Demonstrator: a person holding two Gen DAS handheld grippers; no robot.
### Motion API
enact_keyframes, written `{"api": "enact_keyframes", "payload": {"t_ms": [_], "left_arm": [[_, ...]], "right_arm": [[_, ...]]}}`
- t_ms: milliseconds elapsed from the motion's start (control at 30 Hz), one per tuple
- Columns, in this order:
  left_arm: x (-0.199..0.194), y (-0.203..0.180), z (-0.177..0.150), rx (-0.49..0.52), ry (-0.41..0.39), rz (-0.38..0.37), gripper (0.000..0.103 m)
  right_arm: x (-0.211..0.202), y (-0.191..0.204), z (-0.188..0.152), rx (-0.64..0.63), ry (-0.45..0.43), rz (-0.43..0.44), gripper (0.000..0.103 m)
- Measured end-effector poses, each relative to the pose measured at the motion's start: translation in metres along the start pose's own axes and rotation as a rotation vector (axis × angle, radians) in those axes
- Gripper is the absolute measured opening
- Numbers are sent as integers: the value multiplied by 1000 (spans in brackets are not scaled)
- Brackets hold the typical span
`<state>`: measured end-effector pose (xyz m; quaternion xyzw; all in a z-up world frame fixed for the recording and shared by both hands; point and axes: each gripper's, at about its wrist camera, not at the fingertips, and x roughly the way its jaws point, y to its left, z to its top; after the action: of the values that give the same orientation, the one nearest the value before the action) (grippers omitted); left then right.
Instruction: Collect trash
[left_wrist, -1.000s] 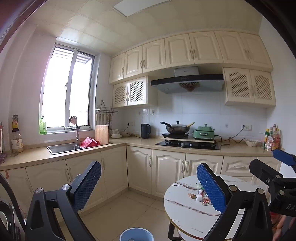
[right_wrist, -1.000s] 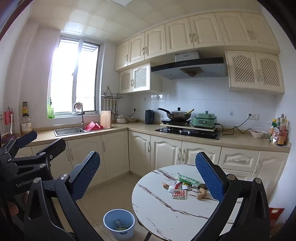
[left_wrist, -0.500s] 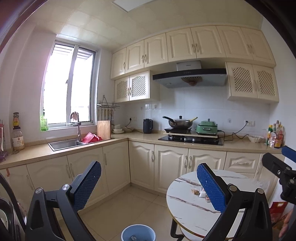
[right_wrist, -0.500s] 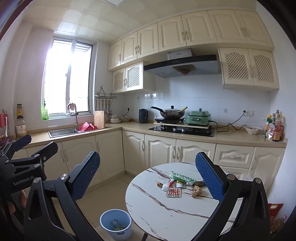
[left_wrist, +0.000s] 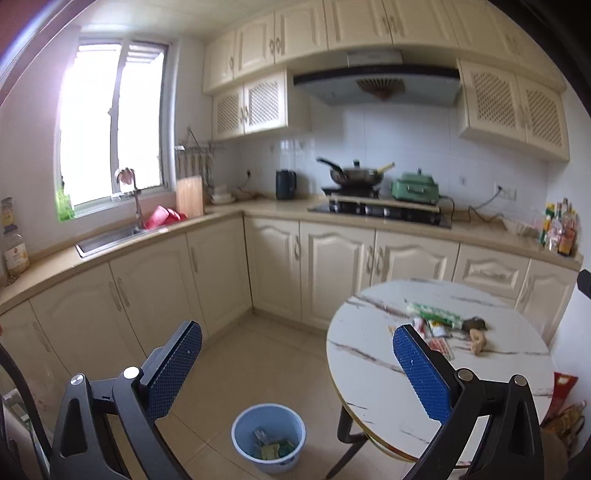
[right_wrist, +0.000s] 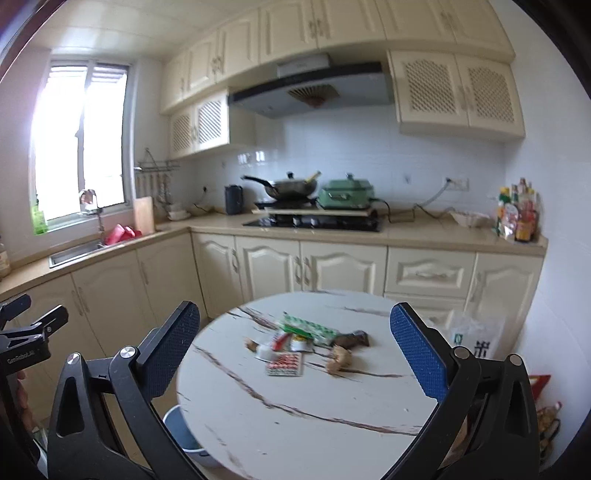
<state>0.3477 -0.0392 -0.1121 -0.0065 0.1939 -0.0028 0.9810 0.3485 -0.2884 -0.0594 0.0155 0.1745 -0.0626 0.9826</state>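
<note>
Both grippers are standing wide open and carrying nothing: left gripper (left_wrist: 295, 373) is hanging above the floor between the cream cabinets and the round white marble-pattern table (right_wrist: 295, 413), right gripper (right_wrist: 295, 350) is facing the table head-on.

Trash is sitting in a loose cluster past the table's middle: a green-and-white striped wrapper (right_wrist: 308, 328), a red-and-silver pill blister sheet (right_wrist: 285, 364) nearest the camera, a small white cup-like piece (right_wrist: 266, 351), a beige lumpy scrap (right_wrist: 338, 357), and a dark brown scrap (right_wrist: 352, 339). The pieces are touching or overlapping at the centre; frames are blurry, so exact overlaps are hard to call.

The round light-blue plastic bin (left_wrist: 269, 437) is standing on the floor just left of the table edge, some scraps already inside.

Step in hand, as I read it: approaching for a first pick. Suggestions:
- Right gripper is taking an outlying piece first; the beige scrap is looking easiest, standing proud of the surface.
- The blister sheet is lying flat, so come in at a shallow angle and slide a finger under an edge.
- Keep the jaws clear of neighbours to avoid scattering.
- Left gripper is sitting closer to the bin.
</note>
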Motion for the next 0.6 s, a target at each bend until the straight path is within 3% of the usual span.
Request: {"api": "enact_keyframes", "payload": {"t_ms": [167, 267, 600], "left_arm": [[71, -33, 20, 17, 138, -75, 102], [114, -59, 33, 25, 221, -157, 102], [242, -146, 67, 114, 367, -369, 100]], "right_arm": [[59, -42, -17, 39, 128, -61, 103], [97, -61, -30, 48, 219, -71, 103], [182, -98, -73, 72, 397, -47, 103]]}}
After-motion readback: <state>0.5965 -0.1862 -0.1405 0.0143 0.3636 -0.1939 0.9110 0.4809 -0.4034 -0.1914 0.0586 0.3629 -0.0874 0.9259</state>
